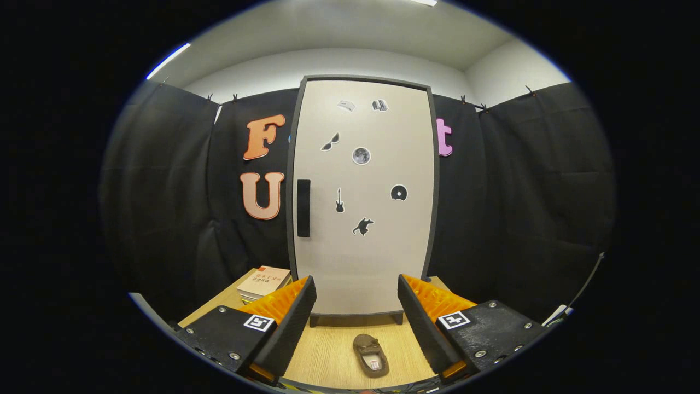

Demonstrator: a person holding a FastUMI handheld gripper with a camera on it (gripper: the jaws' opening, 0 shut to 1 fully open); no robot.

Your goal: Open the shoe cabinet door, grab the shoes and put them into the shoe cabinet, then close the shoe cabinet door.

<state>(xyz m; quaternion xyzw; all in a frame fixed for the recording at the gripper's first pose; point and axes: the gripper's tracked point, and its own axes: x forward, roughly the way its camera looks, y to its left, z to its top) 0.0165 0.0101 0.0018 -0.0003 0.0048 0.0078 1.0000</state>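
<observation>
Gripper (356, 306) low in frame, jaws spread wide, holding nothing; fingers sit at bottom left and bottom right with a clear gap between them.

Brown slipper (371, 355) lies flat on the light wood tabletop (328, 355), bottom centre of frame, between the two fingers and slightly nearer the right one, not touching either. It points toe-first toward the cabinet, opening facing up, a small label visible inside the heel.

Shoe cabinet (363, 197) stands upright in the centre of frame, beyond the fingers and just behind the slipper, on short dark feet. Its door (383, 257) is closed: pale beige panel in a dark frame. A dark vertical handle (303, 208) sits on the door's left edge, about mid-height. Small stickers dot the door: sunglasses (330, 142), a moon disc (361, 156), a guitar (339, 201), a record (398, 192), a figure silhouette (363, 225), two more near the top, too small to make out.

A stack of books (263, 283) lies on the tabletop left of the cabinet's base, lower left of frame, partly behind the left finger.

Black cloth wall (525, 191) surrounds the cabinet on both sides; pale ceiling at top of frame.
</observation>
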